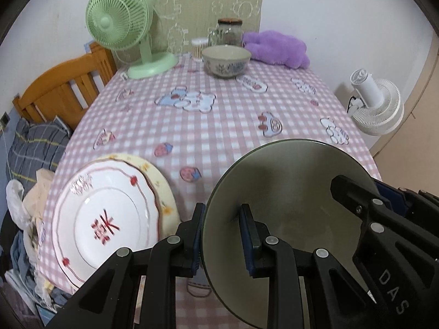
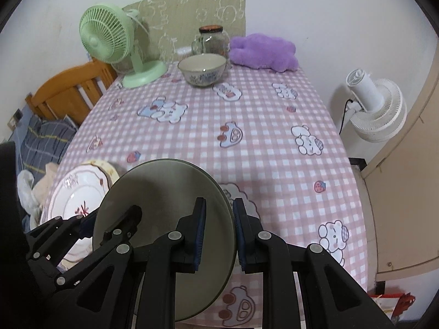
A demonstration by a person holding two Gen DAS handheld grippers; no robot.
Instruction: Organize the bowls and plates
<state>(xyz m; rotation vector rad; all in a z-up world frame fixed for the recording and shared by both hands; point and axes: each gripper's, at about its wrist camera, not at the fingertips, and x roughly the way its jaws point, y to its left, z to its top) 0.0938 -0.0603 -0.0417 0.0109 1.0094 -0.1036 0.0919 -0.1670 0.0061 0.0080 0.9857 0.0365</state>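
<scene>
At the near left, the white plate [image 1: 107,219] lies stacked on a cream plate [image 1: 164,192] on the checked tablecloth [image 1: 233,120]. Just right of them the grey-green plate [image 1: 288,219] is held tilted above the near edge by 2 grippers. The left gripper [image 1: 223,235] pinches its left rim, 1 finger on each face. The right gripper [image 2: 219,235] clamps the right rim likewise. At the far side sits the patterned bowl [image 2: 203,70]. Only the right wrist view shows the bowl's inside.
</scene>
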